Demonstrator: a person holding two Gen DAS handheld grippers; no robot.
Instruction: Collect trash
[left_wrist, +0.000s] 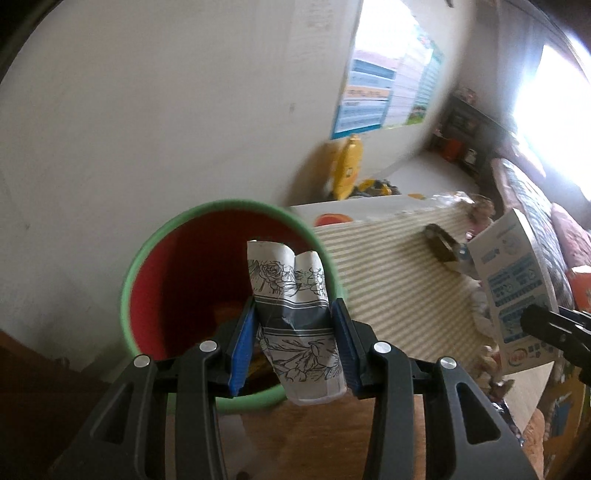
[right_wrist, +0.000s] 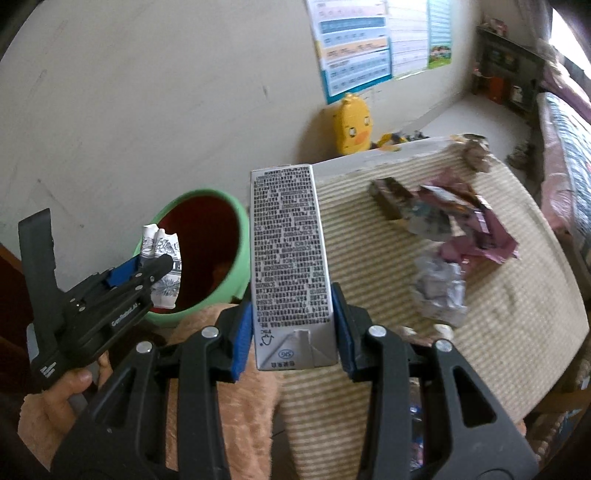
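My left gripper (left_wrist: 293, 332) is shut on a crumpled paper wrapper with a black flower print (left_wrist: 295, 295), held over the near rim of a green bin with a red inside (left_wrist: 166, 280). The right wrist view shows that gripper (right_wrist: 153, 264), the wrapper (right_wrist: 162, 243) and the bin (right_wrist: 242, 236) at the left. My right gripper (right_wrist: 295, 332) is shut on a silver drink carton with black print (right_wrist: 288, 251), held upright to the right of the bin. The carton also shows at the right of the left wrist view (left_wrist: 513, 284).
A striped beige mat (right_wrist: 369, 280) carries several wrappers: a brown one (right_wrist: 388, 201), pink ones (right_wrist: 476, 236) and a crumpled silvery one (right_wrist: 439, 291). A yellow duck toy (right_wrist: 352, 123) stands by the wall. A bed (right_wrist: 569, 155) is at the right.
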